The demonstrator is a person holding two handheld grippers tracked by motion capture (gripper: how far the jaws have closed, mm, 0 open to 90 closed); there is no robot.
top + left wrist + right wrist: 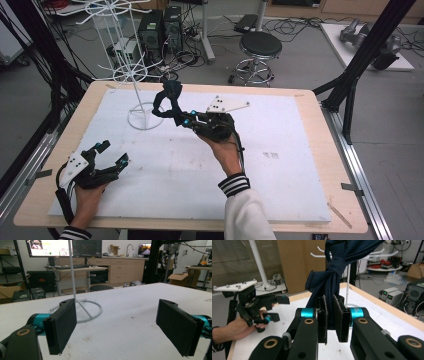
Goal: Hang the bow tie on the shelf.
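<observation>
1. Your right gripper (188,121) is clenched on a dark navy cloth (169,100), holding it lifted off the board, just beside the white wire rack (131,70) on its right. In the right gripper view the cloth (337,270) runs up from between the closed pads and looks knotted or bunched partway up; I can't tell whether its top already hangs on a hook.
2. Your left gripper (106,153) rests low, well apart from the rack toward your side of the table, jaws spread wide with nothing between them.
3. I'd judge you're at the carrying step: bringing the cloth to the rack to hang it.
4. Next you'd need to raise the cloth to one of the rack's arms, drape it over, and only then let the jaws part. Keep clear of the thin pole so the rack doesn't tip.
5. White foam board (280,185) covers the wooden table, lightly smudged. Behind the rack: a black stool (260,47), computer towers (160,30) and loose cables on a grey floor.
</observation>
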